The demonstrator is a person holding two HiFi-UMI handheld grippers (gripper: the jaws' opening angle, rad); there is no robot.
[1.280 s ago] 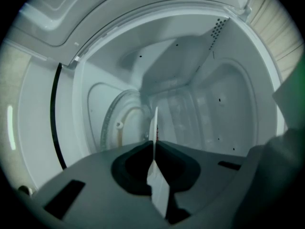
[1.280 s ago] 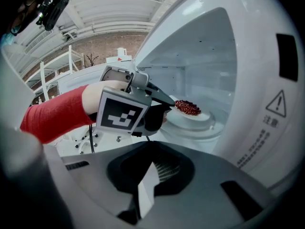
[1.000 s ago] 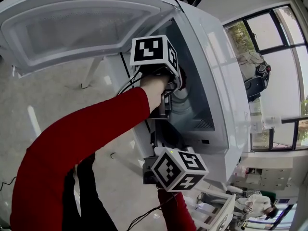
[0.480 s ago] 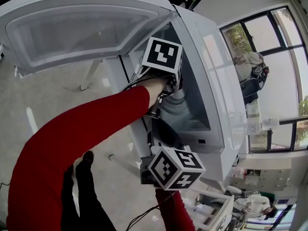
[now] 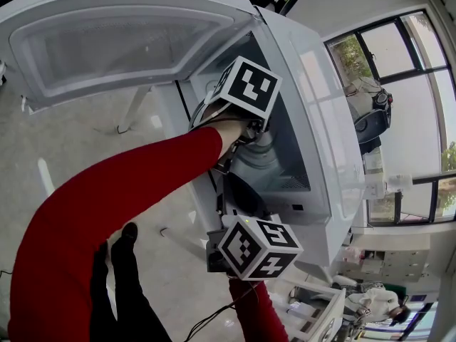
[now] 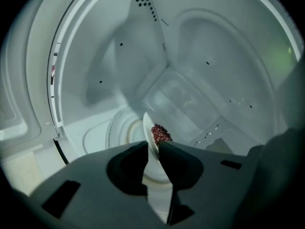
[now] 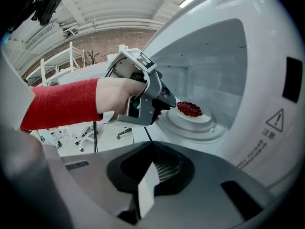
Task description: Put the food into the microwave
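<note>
Grey jaws of the left gripper point(image 6: 152, 144) had just been opening and stood loose around the rim of a white plate point(image 6: 153, 171). Red food point(image 6: 160, 133) lay on it, on the turntable point(image 6: 116, 128) inside the microwave point(image 6: 219, 61); the right gripper point(image 7: 152, 146) hung outside, jaws together.

white round plate point(image 6: 148, 128) of red food point(image 6: 160, 133): near half lost behind left gripper point(image 6: 152, 144), whose jaws have just been opening, rim between them | head view: right gripper point(image 7: 152, 146) jaws out of sight under its marker cube | white microwave point(image 7: 267, 70) small print: too tiny to read
</note>
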